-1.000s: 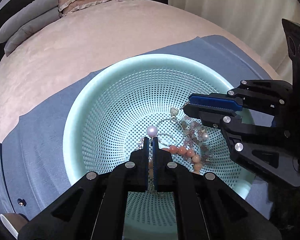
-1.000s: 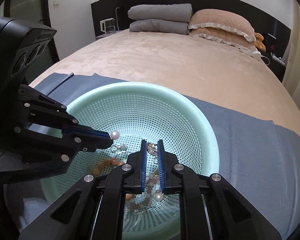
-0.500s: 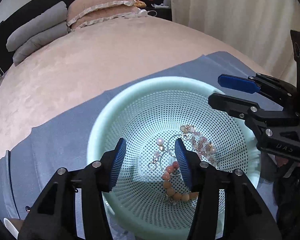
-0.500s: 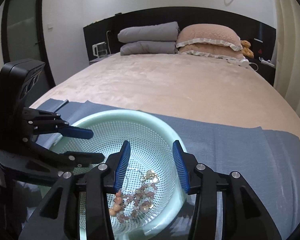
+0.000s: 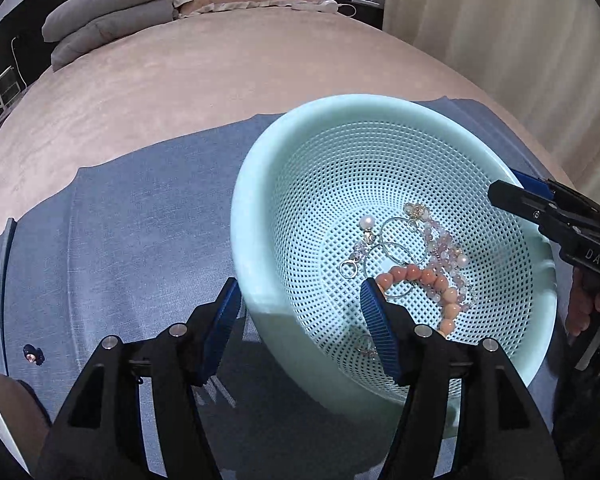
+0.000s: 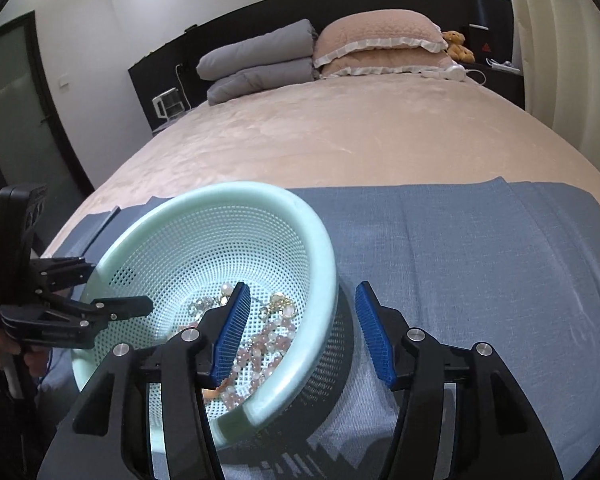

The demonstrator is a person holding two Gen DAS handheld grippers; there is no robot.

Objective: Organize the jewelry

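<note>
Basket point(image 5: 256, 184) light and stiff, best pinched at rim, beads point(image 5: 432, 276) inside loose and slippery; left gripper point(image 5: 300, 320) and right gripper point(image 6: 300, 328) just opened, straddling rim, gripping nothing.

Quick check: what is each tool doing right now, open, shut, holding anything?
Left tool: open, jaws just opened, holding nothing; it straddles the basket rim.
Right tool: open, holding nothing, also straddling the rim.

Wrist views—shared basket point(image 5: 260, 208)—close, downward
</note>
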